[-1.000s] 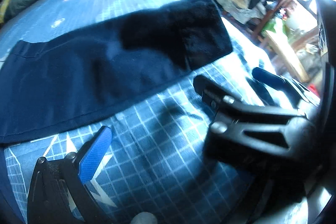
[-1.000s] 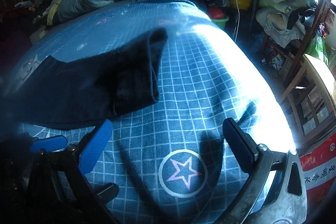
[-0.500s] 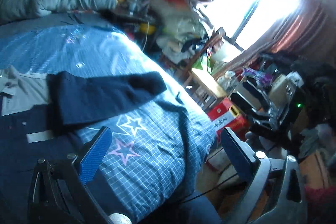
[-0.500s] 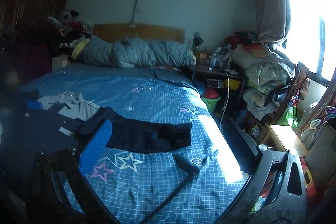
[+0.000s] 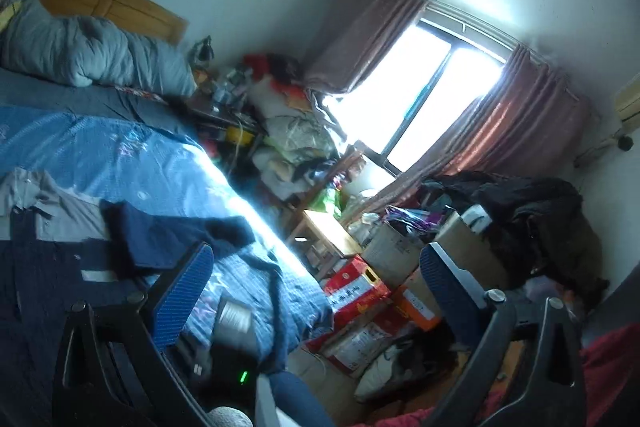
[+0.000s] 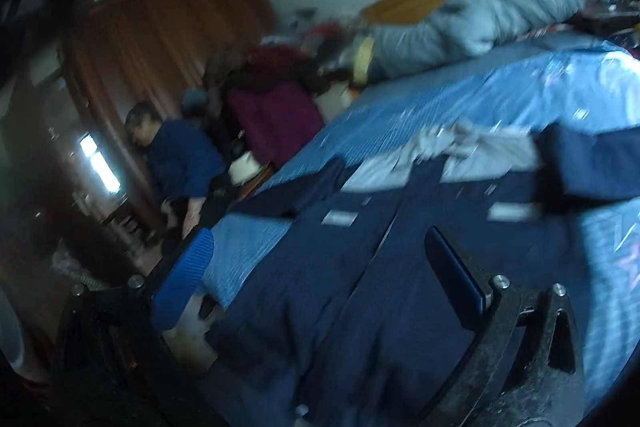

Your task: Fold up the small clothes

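A folded dark navy garment [image 5: 168, 235] lies on the blue checked bedspread [image 5: 120, 163]; the right wrist view shows it at the far right [image 6: 592, 163]. Beside it lie a grey garment [image 5: 44, 195] [image 6: 476, 151] and a large dark navy piece of clothing [image 5: 36, 287] [image 6: 360, 259]. My left gripper [image 5: 316, 279] is open and empty, lifted well back from the bed, pointing toward the window. My right gripper [image 6: 320, 267] is open and empty too, hanging over the large navy clothing. The right view is blurred.
A grey duvet [image 5: 88, 55] is heaped at the wooden headboard. Boxes [image 5: 360, 291], piled laundry and a wooden stool [image 5: 328, 231] crowd the floor by the curtained window [image 5: 416, 95]. A person in blue [image 6: 176, 159] bends by a brown wardrobe [image 6: 168, 47] left of the bed.
Both grippers have pulled back and up from the folded navy garment. The left view has swung toward the window, the right view toward the left side of the room. Both stayed open.
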{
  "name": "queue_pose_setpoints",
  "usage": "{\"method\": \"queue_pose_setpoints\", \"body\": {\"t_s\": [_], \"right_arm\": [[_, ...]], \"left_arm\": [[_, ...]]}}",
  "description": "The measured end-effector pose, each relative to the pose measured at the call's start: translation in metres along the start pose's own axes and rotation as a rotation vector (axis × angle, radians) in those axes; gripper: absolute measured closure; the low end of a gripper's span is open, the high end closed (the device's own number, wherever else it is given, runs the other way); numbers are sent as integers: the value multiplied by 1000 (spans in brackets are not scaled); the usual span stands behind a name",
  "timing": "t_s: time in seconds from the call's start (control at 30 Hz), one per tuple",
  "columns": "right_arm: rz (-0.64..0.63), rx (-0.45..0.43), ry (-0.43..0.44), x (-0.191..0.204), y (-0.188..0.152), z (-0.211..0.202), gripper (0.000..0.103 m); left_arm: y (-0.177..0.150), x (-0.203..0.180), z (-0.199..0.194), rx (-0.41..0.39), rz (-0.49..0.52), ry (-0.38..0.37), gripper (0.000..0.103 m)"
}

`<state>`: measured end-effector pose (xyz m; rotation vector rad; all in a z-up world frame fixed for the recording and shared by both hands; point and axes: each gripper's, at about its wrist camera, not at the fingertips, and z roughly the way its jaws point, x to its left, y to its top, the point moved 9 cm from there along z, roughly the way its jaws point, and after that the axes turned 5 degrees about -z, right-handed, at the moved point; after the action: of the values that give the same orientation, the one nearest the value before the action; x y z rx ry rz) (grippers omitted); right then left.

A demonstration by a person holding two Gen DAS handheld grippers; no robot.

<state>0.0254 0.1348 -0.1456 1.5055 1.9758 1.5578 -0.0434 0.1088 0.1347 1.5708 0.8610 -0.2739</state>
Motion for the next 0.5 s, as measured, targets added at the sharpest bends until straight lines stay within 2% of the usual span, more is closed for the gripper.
{"method": "queue_pose_setpoints", "body": {"t_s": [0.1,0.17,0.23,0.3,0.37,0.43,0.5], "right_arm": [[-27,202,155,58,-61,39,0],[-75,298,226,80,-79,51,0],[-157,283,181,78,-66,52,0],[-194,230,111,64,-39,50,0],[-237,163,18,44,-6,45,0],[-260,109,-74,26,20,39,0],[-256,99,-150,8,33,44,0]], "left_arm": [[42,36,-61,-158,-9,110,0],[74,71,-120,-302,-16,223,0],[104,100,-187,-443,-18,321,0],[127,120,-259,-582,46,490,0],[140,135,-320,-687,123,674,0],[145,161,-366,-722,152,806,0],[141,209,-398,-682,69,905,0]]}}
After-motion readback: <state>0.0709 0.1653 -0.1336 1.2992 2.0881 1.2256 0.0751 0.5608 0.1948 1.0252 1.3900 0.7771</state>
